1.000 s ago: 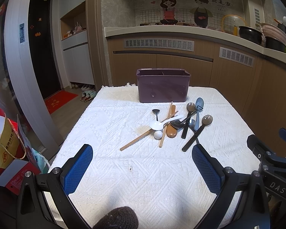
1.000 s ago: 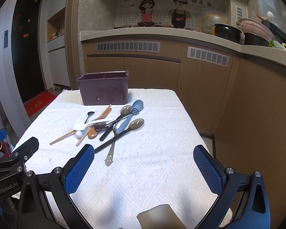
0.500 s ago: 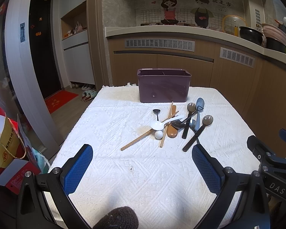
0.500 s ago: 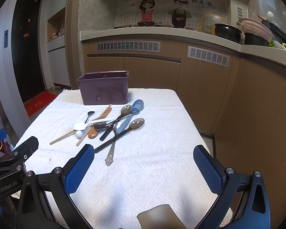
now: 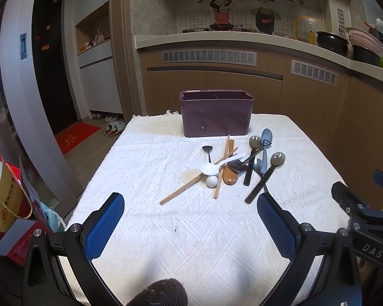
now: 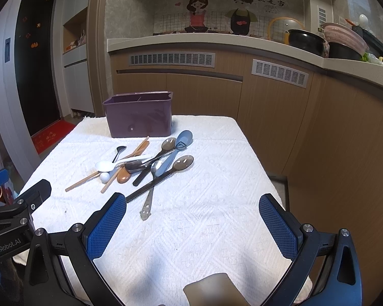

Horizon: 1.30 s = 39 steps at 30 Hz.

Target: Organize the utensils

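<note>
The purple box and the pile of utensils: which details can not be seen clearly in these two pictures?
- Purple box: its inside is hidden by its front wall in both views.
- Metal spoon: in the left wrist view its handle is hidden behind that tool's right finger.
- Pile: lower utensils are partly covered by upper ones.

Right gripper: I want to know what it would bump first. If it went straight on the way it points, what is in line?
Probably bare tablecloth. The right gripper is open, aimed just right of the utensil pile; depth is unclear.
</note>
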Motion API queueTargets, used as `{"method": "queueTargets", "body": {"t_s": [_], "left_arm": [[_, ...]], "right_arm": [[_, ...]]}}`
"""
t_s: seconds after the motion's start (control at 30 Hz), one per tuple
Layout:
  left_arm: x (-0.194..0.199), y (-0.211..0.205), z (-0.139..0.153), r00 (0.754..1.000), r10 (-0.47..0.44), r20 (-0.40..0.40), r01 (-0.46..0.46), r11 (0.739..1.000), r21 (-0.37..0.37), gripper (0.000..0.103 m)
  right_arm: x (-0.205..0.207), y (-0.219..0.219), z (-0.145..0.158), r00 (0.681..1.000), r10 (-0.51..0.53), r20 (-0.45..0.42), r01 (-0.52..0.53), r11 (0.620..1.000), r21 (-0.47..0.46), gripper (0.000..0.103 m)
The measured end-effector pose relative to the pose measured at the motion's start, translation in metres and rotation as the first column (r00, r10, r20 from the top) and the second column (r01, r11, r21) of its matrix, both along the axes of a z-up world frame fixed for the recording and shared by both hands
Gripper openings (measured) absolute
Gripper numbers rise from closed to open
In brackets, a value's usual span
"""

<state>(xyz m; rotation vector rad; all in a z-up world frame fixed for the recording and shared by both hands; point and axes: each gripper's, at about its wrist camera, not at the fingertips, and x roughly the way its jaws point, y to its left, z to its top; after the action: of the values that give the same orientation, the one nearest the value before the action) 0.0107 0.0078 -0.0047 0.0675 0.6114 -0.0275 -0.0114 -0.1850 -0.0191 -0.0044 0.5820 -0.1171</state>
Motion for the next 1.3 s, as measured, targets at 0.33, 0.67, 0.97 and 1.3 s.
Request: {"method": "queueTargets", "body": {"t_s": [0.33,0.67,0.97,1.3], "left_arm": [[0.071,0.004,-0.023,0.988,-0.041,-0.148,0.066,0.984,0.165,0.103],[0.151,-0.013,-0.041,0.930,-0.292,-0.222,0.319,0.942,0.099,0.103],[0.193,-0.023,-0.035,0.906,-0.363,-0.219,0.393,0.913,0.113,0.103],[0.205,-0.027,-0.048,0.857,-0.405,-0.319,0.447,0.892,0.070,0.103]], "right_arm": [[0.051,-0.020,-0.015,0.997,0.059,-0.054,-0.055,0.996,0.067,0.103],[0.114,-0.046,-0.075,0.945,0.148,-0.293,-0.084,0.972,0.222,0.103],[0.133,-0.072,-0.098,0.918,0.182,-0.352,-0.042,0.928,0.369,0.103],[0.134,-0.087,-0.099,0.916,0.218,-0.336,-0.044,0.888,0.457,0.103]]}}
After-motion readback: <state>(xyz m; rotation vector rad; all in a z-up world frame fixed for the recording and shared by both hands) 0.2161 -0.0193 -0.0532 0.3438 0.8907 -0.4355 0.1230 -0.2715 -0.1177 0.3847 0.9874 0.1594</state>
